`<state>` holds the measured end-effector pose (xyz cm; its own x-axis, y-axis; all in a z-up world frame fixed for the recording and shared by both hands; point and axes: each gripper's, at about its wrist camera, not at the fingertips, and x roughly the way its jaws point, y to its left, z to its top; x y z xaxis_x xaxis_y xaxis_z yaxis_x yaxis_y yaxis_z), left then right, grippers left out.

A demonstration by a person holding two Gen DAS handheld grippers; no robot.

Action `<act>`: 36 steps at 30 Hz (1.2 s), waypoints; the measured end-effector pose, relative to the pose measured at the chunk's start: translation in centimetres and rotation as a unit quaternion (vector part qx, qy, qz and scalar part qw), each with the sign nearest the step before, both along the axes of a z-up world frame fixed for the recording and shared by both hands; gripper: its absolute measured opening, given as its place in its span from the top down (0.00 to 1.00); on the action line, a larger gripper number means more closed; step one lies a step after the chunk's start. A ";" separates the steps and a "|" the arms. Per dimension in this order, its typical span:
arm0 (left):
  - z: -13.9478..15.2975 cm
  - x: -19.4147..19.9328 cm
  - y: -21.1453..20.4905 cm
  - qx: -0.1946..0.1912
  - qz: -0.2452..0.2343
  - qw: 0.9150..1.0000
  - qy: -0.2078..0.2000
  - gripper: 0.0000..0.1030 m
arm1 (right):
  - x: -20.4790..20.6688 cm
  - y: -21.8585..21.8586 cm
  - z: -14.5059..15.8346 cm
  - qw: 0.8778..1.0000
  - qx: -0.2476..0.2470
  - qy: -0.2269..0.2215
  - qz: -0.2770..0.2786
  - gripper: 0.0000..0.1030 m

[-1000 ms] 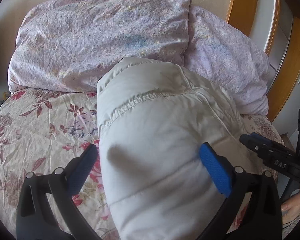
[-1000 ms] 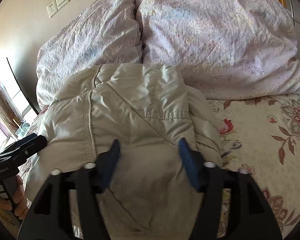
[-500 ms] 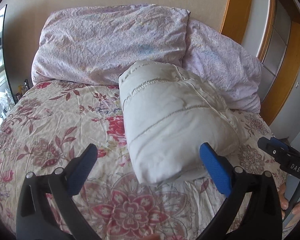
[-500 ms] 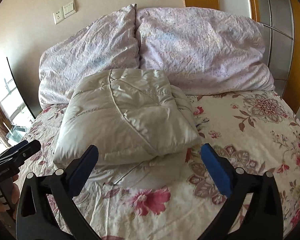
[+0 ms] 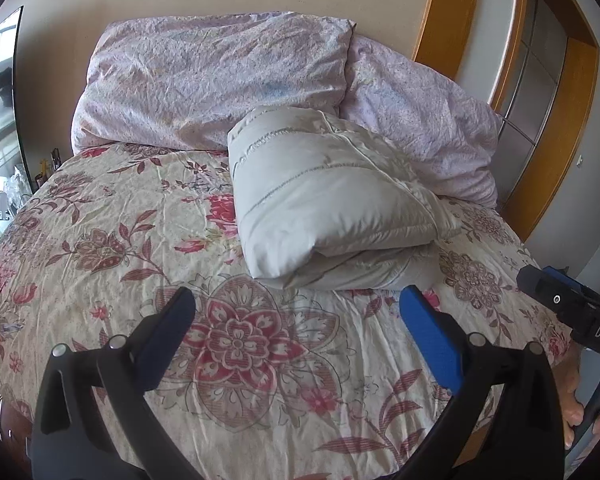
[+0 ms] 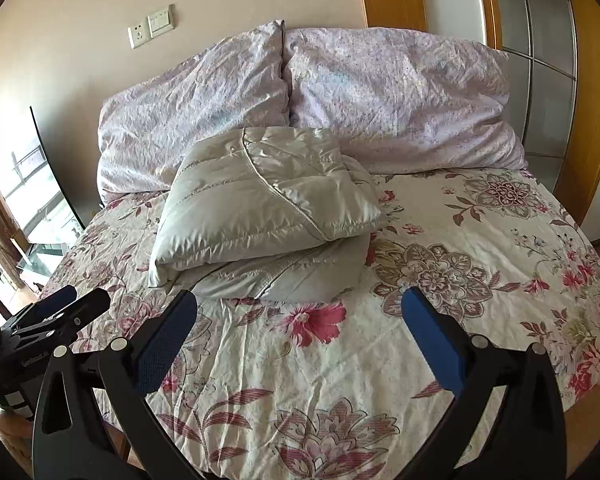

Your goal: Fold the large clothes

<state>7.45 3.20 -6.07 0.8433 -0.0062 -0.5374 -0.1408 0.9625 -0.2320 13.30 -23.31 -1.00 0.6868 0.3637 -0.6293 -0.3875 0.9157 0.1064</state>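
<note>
A pale grey puffy jacket [image 5: 328,204] lies folded into a thick bundle on the floral bedspread [image 5: 140,240], just in front of the pillows; it also shows in the right wrist view [image 6: 264,212]. My left gripper [image 5: 296,320] is open and empty, held back from the jacket's near edge. My right gripper [image 6: 298,318] is open and empty too, also short of the jacket. The right gripper's body [image 5: 568,308] shows at the right edge of the left wrist view, and the left gripper's body [image 6: 48,324] at the left edge of the right wrist view.
Two lilac pillows [image 5: 216,84] [image 6: 404,100] lean against the beige wall behind the jacket. A wooden-framed wardrobe [image 5: 540,60] stands right of the bed. A window [image 6: 32,196] is at the left. The bedspread [image 6: 460,280] reaches to the bed's edges.
Both grippers let go of the jacket and pulled back from it toward the foot of the bed. The right gripper's jaws opened wide. The jacket stays folded in place.
</note>
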 end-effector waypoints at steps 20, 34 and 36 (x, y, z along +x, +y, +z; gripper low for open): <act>0.5 -1.1 -1.9 0.005 -0.033 0.999 0.022 0.02 | -2.0 -1.0 -0.5 0.999 0.006 0.036 0.016 0.01; -0.1 0.0 -1.0 -0.004 -0.022 0.999 0.034 0.02 | -0.3 -0.3 -1.5 0.996 0.027 0.076 0.029 0.01; -0.2 0.1 -1.0 -0.006 -0.025 0.999 0.034 0.02 | 0.0 -0.5 -1.7 0.995 0.033 0.084 0.029 0.01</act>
